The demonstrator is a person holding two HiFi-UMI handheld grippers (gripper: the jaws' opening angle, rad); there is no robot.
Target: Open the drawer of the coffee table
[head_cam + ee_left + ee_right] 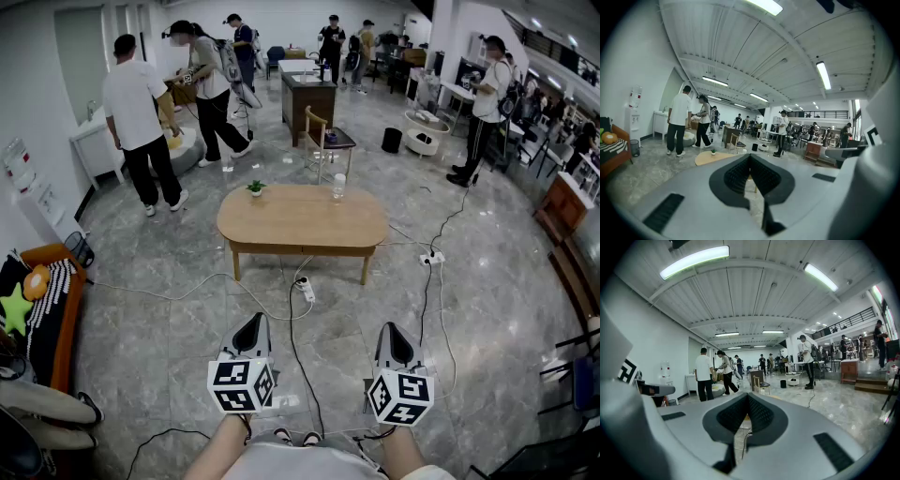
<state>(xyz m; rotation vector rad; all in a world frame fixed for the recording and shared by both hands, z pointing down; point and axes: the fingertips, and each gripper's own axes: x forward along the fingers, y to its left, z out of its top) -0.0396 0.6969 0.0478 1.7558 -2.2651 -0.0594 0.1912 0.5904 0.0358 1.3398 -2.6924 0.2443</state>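
The oval wooden coffee table (302,220) stands on the marble floor ahead of me. Its drawer front (300,249) sits flush under the top, facing me. A small potted plant (255,188) and a clear bottle (338,187) stand on the table. My left gripper (255,323) and right gripper (391,330) hover side by side well short of the table, both shut with nothing between the jaws. In the left gripper view the closed left gripper (750,157) points toward the table's edge (710,158). The right gripper (748,397) in its own view is likewise shut and empty.
A power strip (306,291) and loose cables lie on the floor between me and the table; another strip (432,258) lies to the right. An orange sofa (47,314) stands at left, a wooden chair (326,141) behind the table. Several people stand further back.
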